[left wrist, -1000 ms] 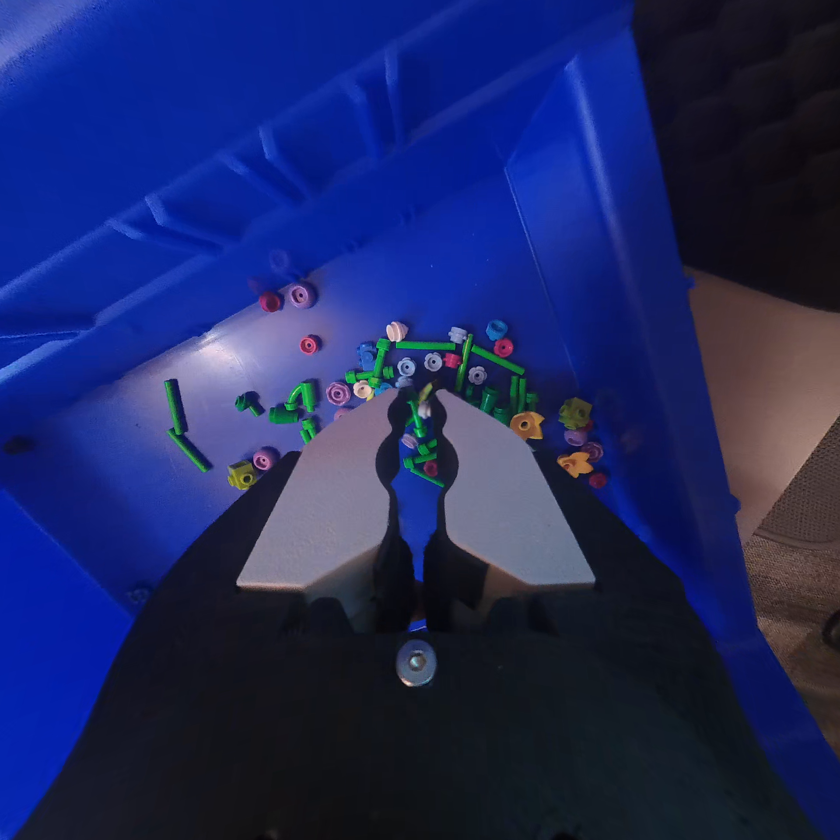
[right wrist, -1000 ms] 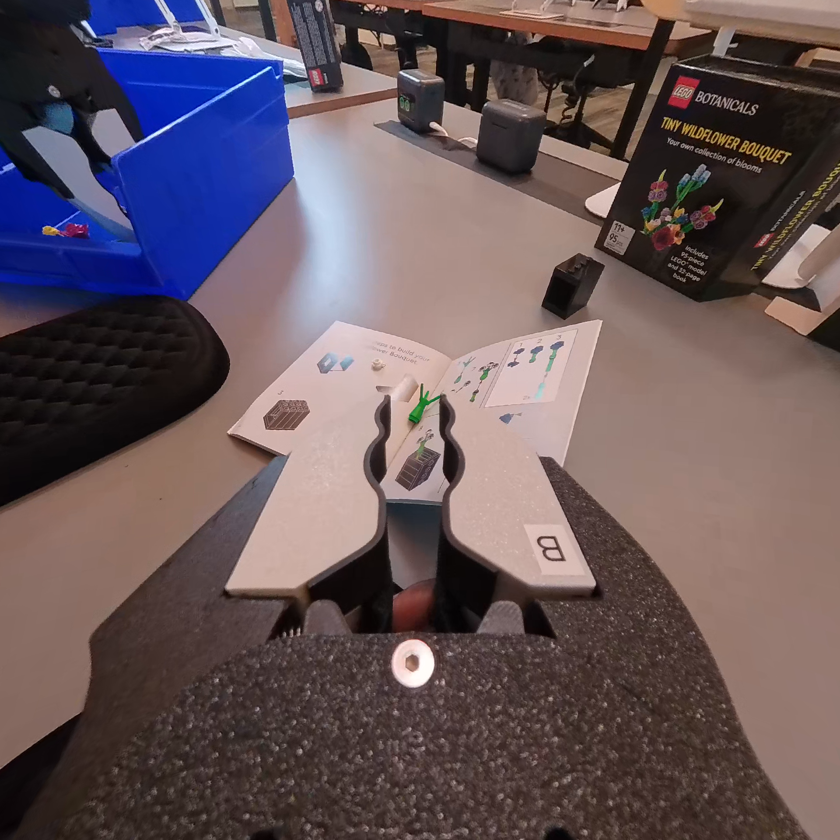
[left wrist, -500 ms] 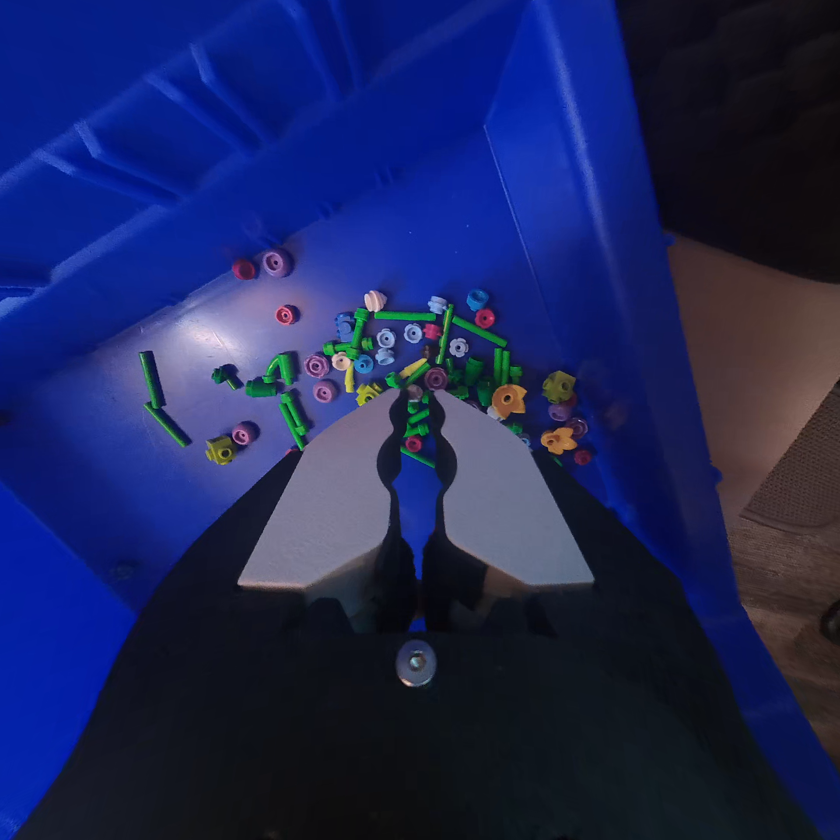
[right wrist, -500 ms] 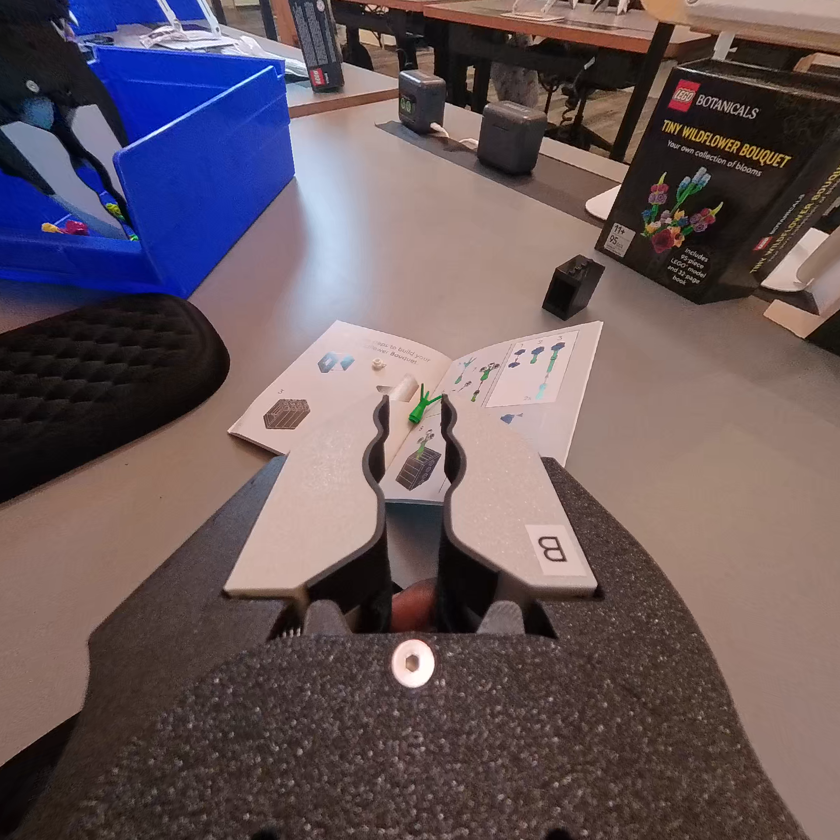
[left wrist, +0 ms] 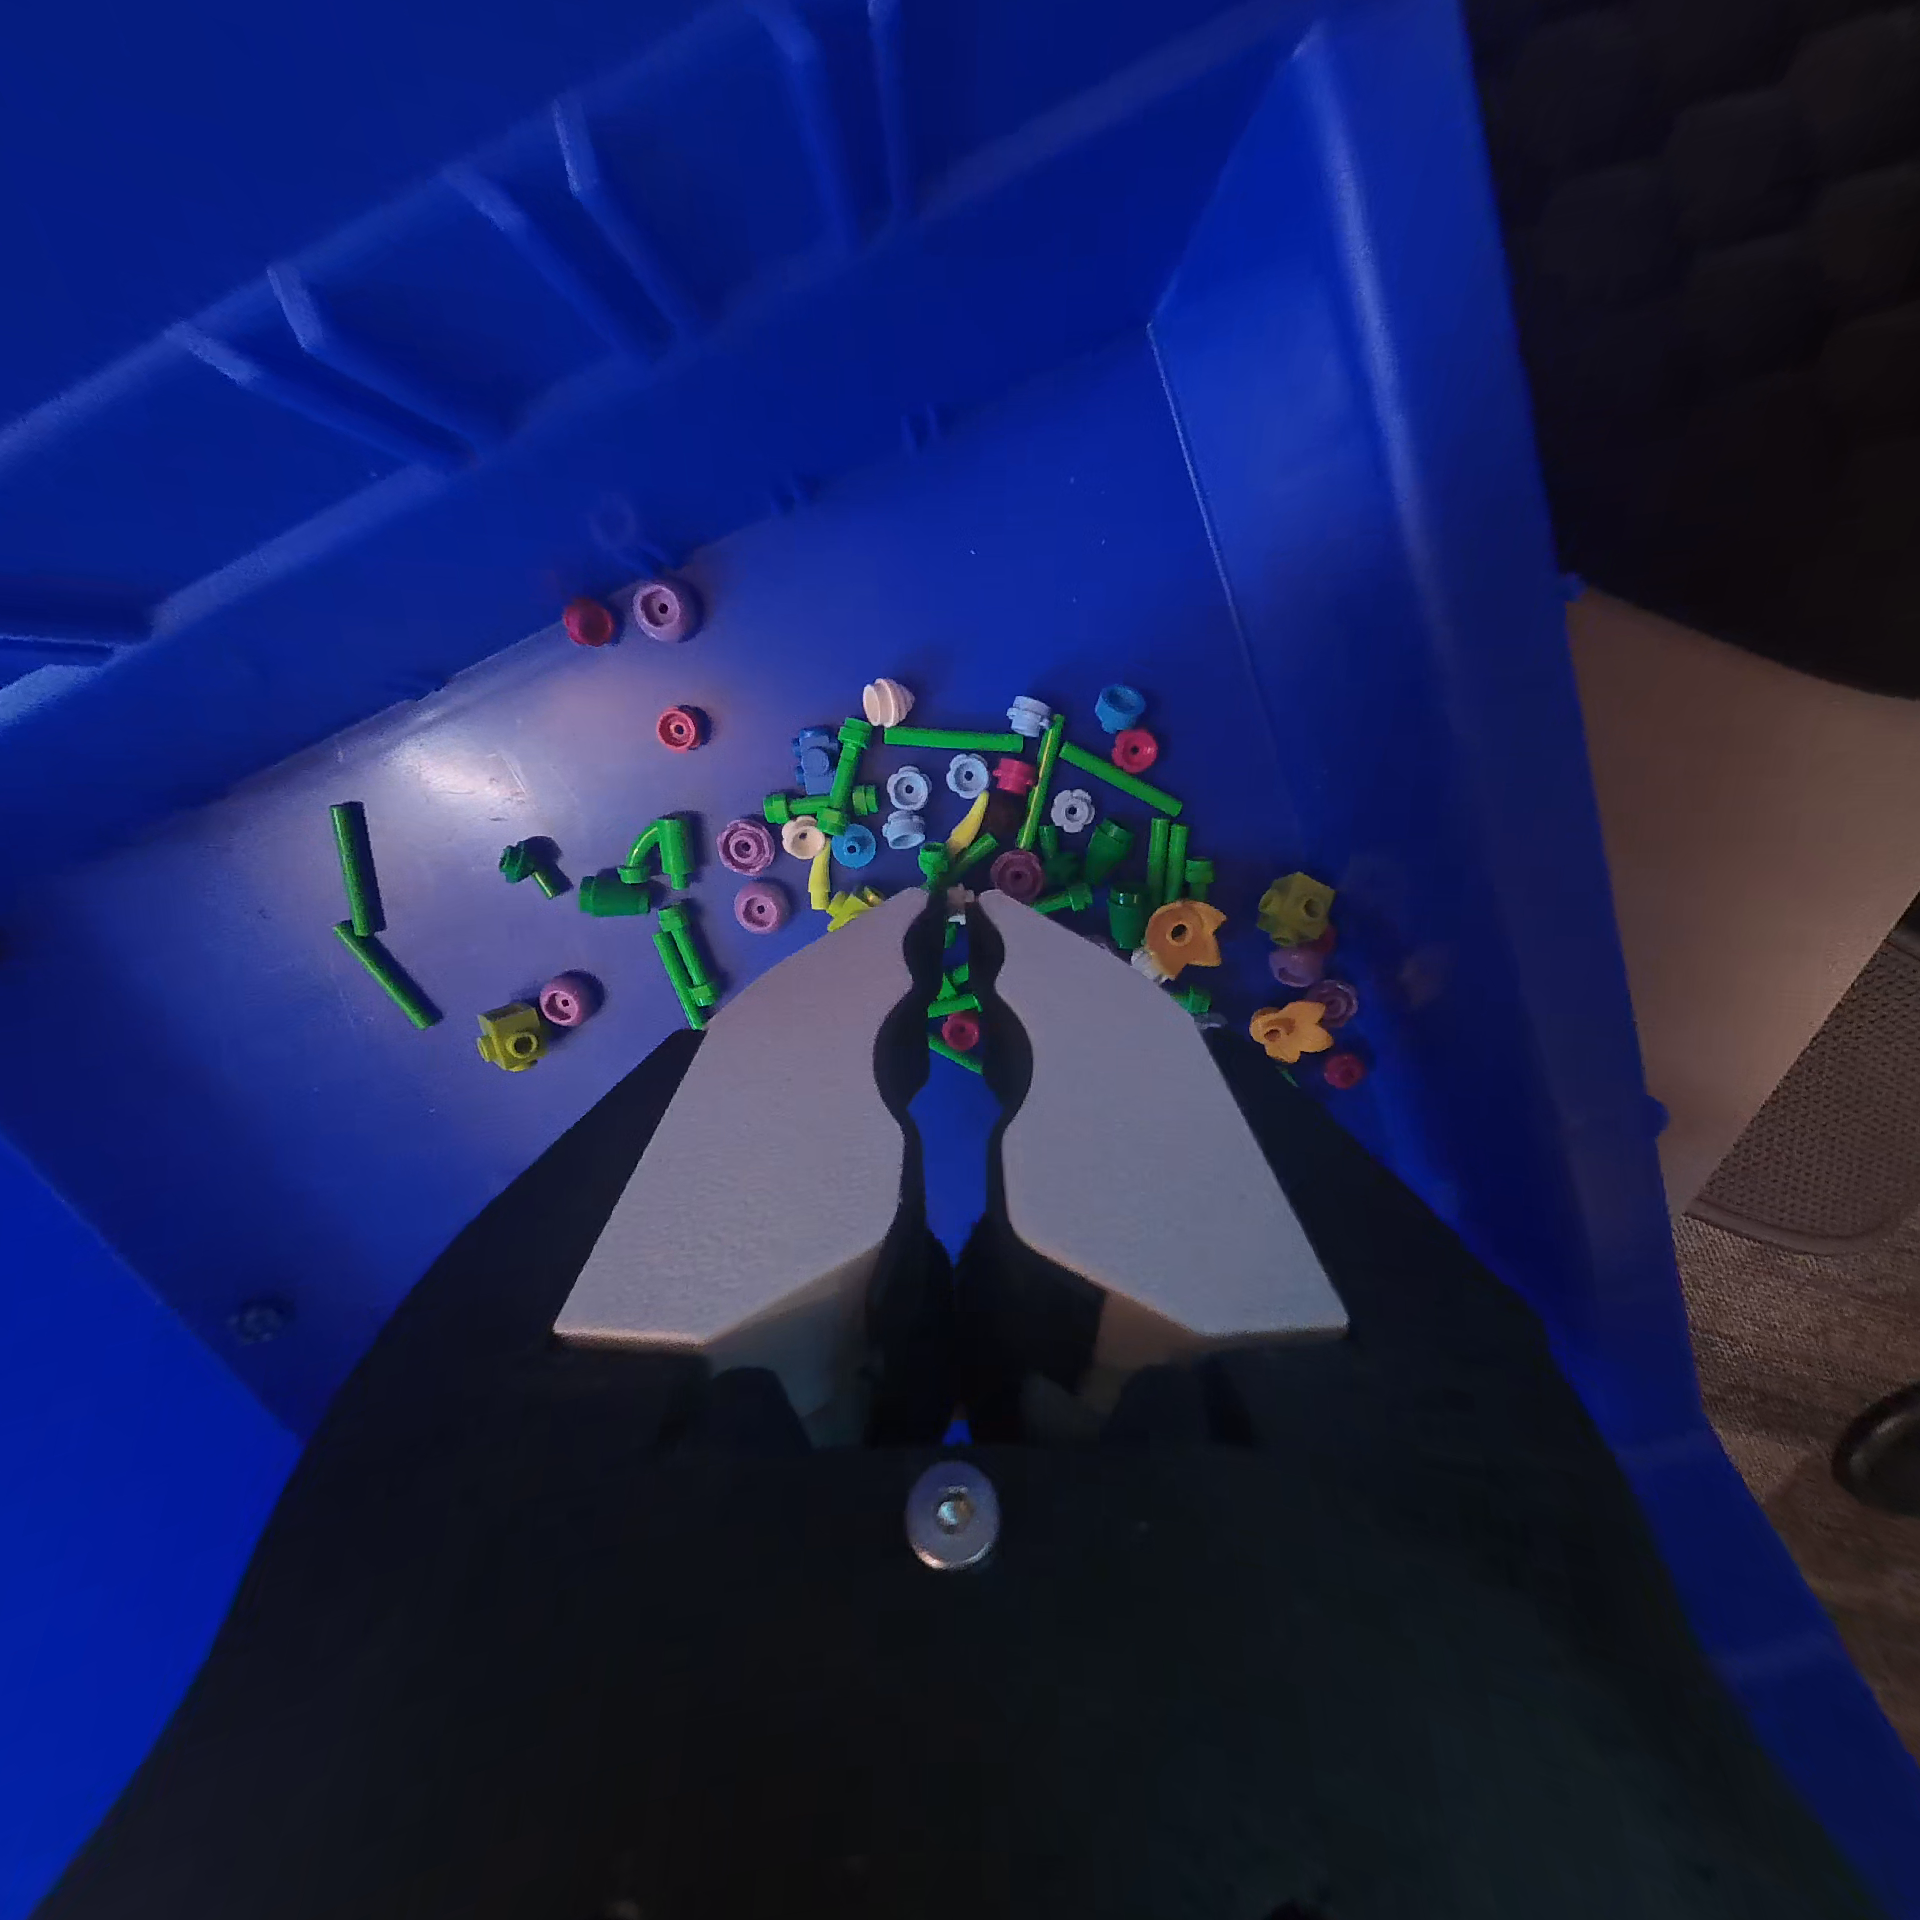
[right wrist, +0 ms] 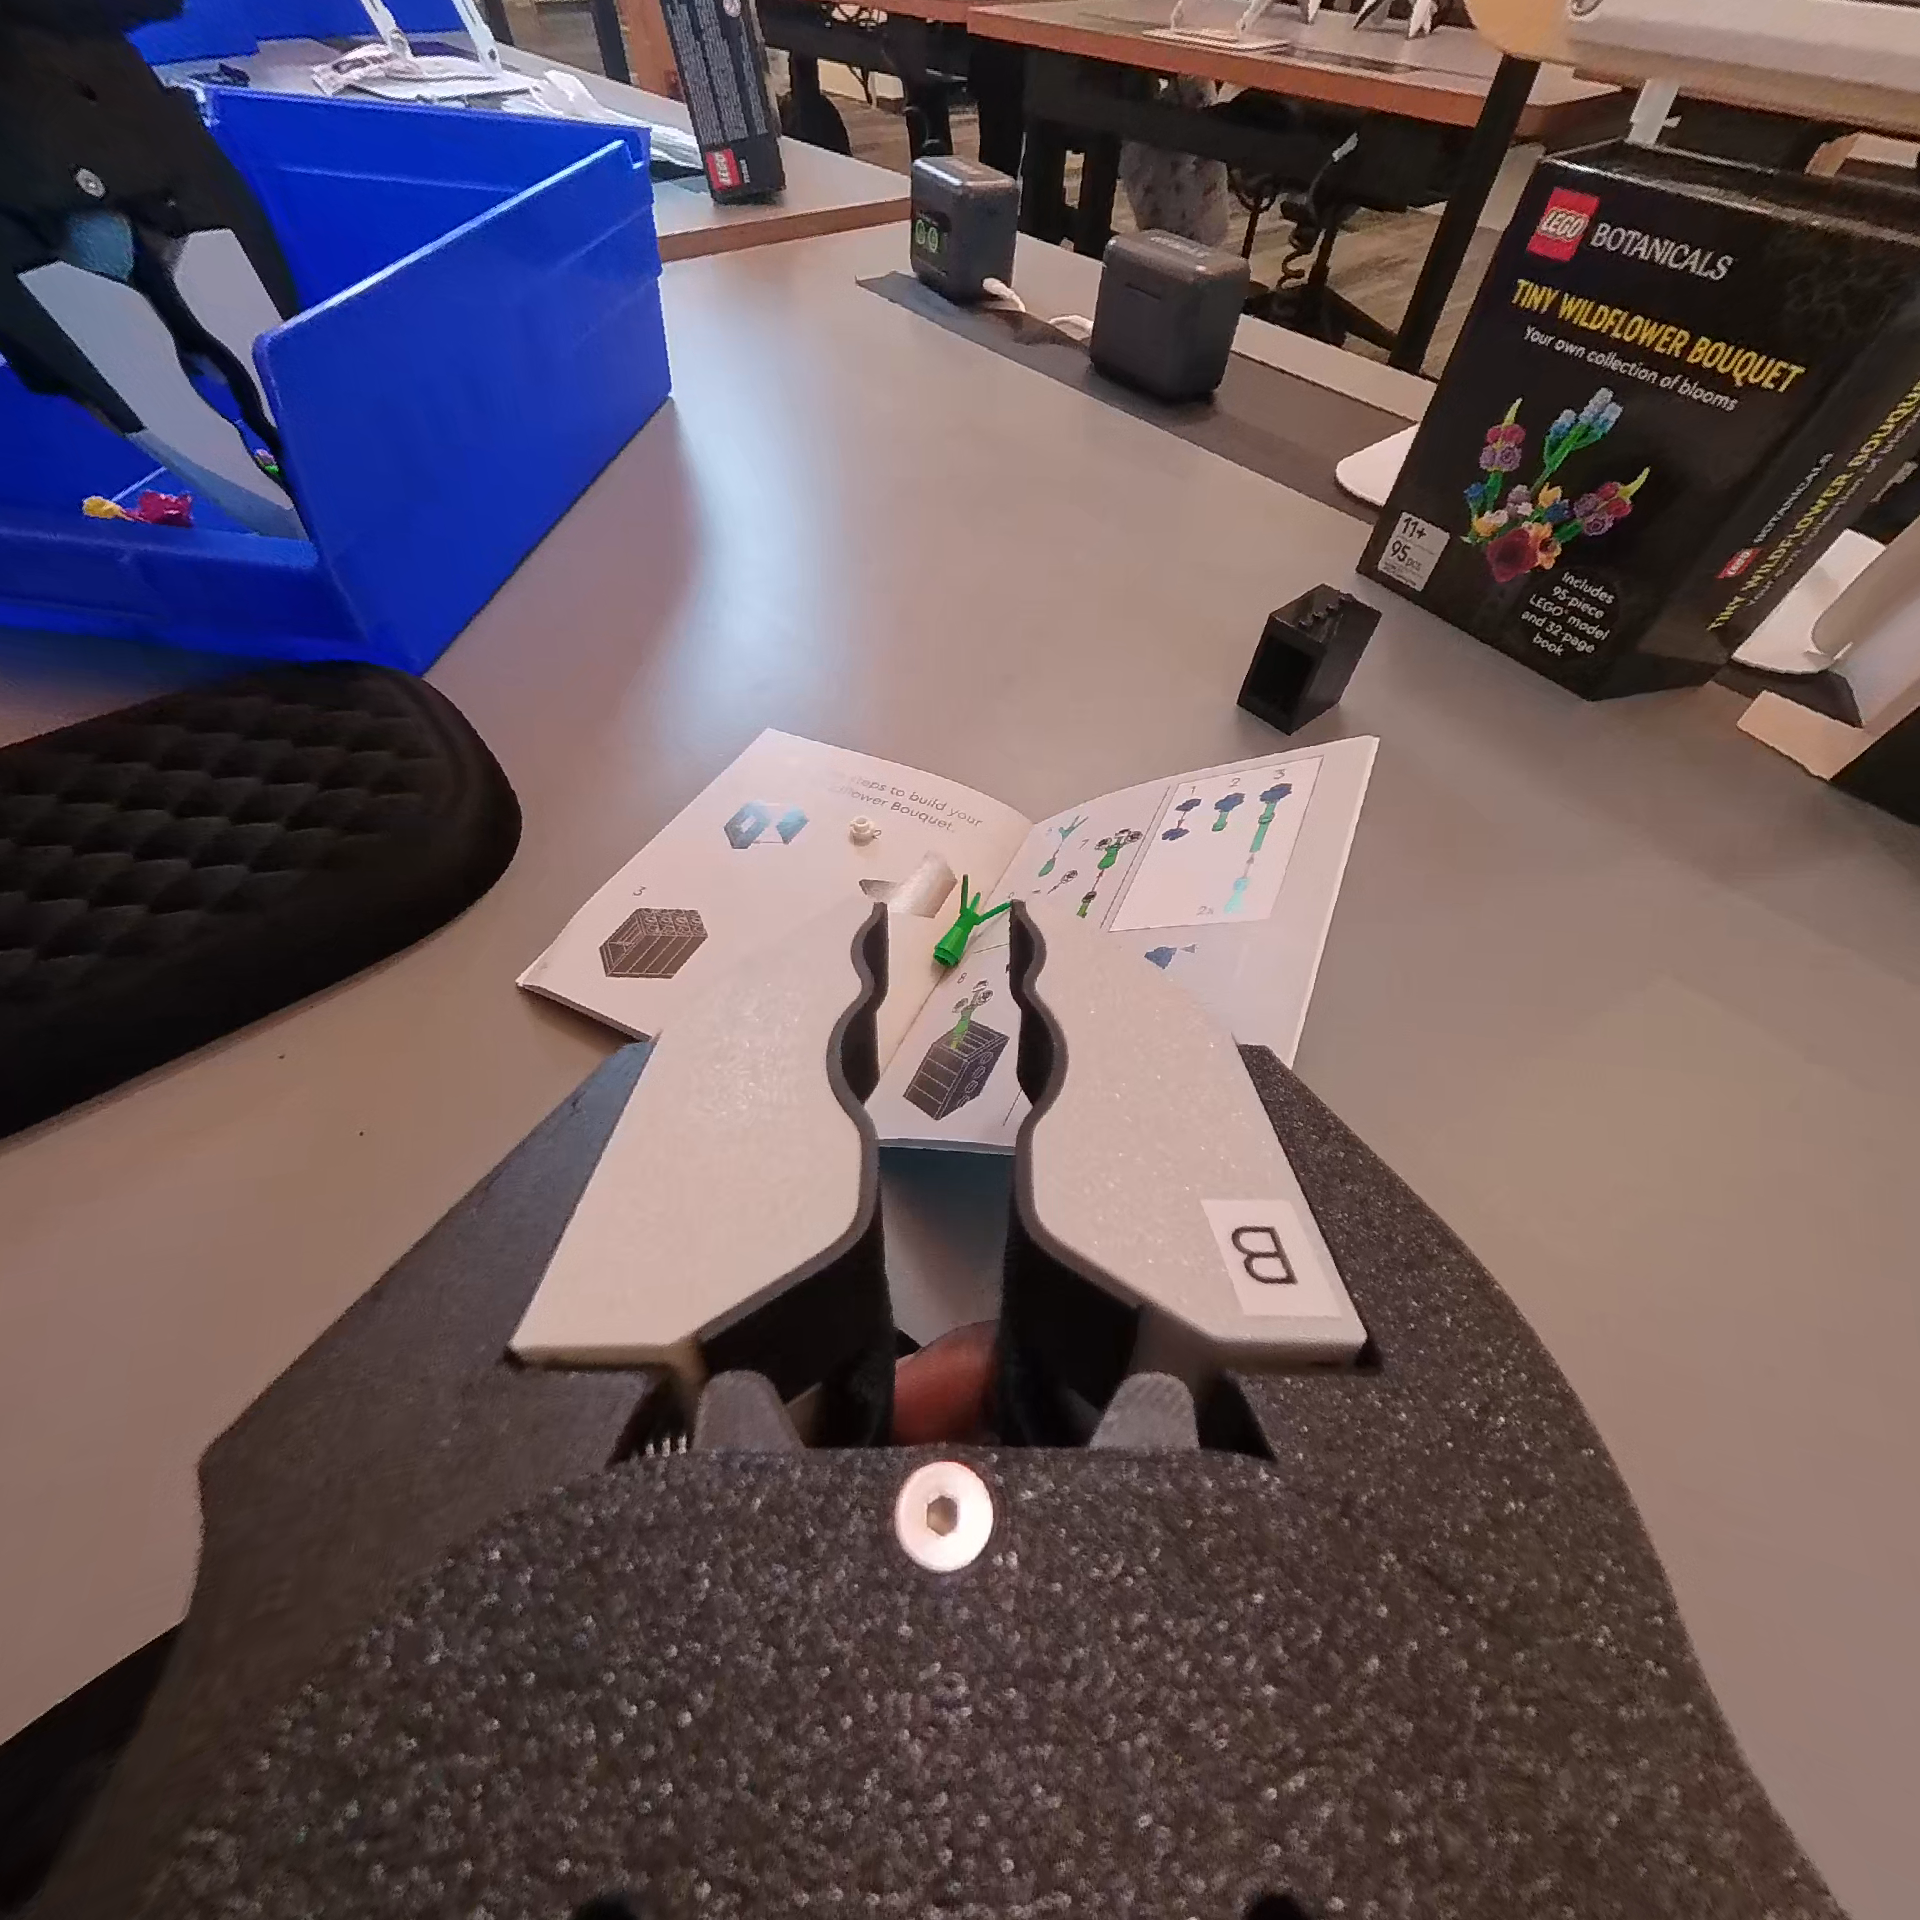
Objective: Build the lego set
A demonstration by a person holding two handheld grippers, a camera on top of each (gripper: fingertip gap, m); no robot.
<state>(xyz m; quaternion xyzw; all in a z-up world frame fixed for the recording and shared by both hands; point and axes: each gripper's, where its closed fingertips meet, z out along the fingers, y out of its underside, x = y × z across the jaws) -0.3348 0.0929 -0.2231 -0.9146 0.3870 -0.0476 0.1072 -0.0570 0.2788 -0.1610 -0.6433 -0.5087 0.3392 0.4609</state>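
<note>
The left tongs (left wrist: 958, 902) reach down into the blue bin (left wrist: 1340, 582), their tips nearly pressed together around a tiny pale piece (left wrist: 957, 900) at the edge of the heap of small pieces (left wrist: 987, 831). Whether they really pinch it I cannot tell. Green rods, round studs in pink, purple and pale blue, and orange petals lie scattered over the bin floor.

Over on the grey counter (right wrist: 935, 499), the right tongs (right wrist: 948, 920) hover low with a narrow gap between the tips, holding nothing. A green stem piece (right wrist: 961, 927) lies between those tips on the open instruction booklet (right wrist: 1195, 862). A small black block (right wrist: 1307, 665) stands beyond the booklet, near the dark set box (right wrist: 1652, 416). A black padded mat (right wrist: 229, 831) lies beside the bin.
</note>
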